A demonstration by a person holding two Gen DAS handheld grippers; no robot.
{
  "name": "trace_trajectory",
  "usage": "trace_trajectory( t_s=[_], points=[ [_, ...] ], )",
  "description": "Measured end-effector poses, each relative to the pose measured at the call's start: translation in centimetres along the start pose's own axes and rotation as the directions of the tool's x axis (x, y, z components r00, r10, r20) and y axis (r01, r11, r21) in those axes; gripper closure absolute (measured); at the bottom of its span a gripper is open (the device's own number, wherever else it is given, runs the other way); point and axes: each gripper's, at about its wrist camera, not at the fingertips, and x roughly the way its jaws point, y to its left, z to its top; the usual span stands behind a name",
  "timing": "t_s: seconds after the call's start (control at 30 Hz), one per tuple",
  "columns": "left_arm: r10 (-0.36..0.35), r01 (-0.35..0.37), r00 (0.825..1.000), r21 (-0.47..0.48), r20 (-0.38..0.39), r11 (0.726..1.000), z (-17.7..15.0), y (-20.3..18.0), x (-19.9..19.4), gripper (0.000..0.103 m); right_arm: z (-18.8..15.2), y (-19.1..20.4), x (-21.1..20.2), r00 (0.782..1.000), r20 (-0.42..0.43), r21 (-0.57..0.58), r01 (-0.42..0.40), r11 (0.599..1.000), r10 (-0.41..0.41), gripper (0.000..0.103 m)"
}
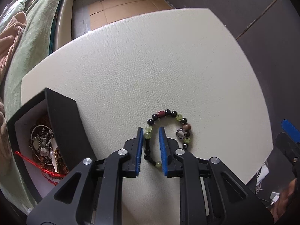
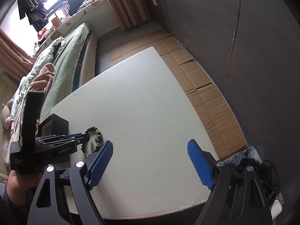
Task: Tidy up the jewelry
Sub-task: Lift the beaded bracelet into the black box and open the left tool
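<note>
A beaded bracelet of black, yellow-green and brown beads with a metal ring lies on the white table. My left gripper is open, its blue fingers straddling the bracelet's left strand without closing on it. An open black jewelry box at the left holds a tangle of jewelry and a red cord. My right gripper is wide open and empty over the table's near right part. In the right wrist view the bracelet, box and left gripper show at the left.
A bed with green bedding lies to the left of the table. Flattened cardboard covers the floor beyond and right of the table. Cables lie on the floor at the near right corner.
</note>
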Motion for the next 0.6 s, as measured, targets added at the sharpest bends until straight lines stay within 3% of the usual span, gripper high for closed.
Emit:
trace_trajectory(
  t_s=[0.03, 0.33, 0.43, 0.6],
  points=[
    [0.012, -0.012, 1.0, 0.002, 0.001, 1.0, 0.0, -0.1, 0.0, 0.094, 0.0, 0.1, 0.0, 1.0, 0.002, -0.001, 0.005, 1.0, -0.005, 0.023],
    [-0.038, 0.04, 0.997, -0.028, 0.073, 0.999, -0.8, 1.2, -2.2, 0.095, 0.2, 1.7, 0.1, 0.999, 0.01, -0.029, 0.047, 0.998, -0.047, 0.023],
    [-0.071, 0.075, 0.991, -0.036, 0.117, 0.997, -1.1, 1.7, -4.2, 0.095, 0.2, 2.7, 0.3, 0.999, 0.011, -0.048, 0.042, 0.998, -0.041, 0.023],
    [-0.117, 0.129, 0.973, -0.051, 0.197, 0.99, -2.1, 3.2, -7.5, 0.095, 0.2, 5.1, 0.8, 1.0, 0.007, -0.096, 0.01, 0.995, -0.01, 0.032]
  ],
)
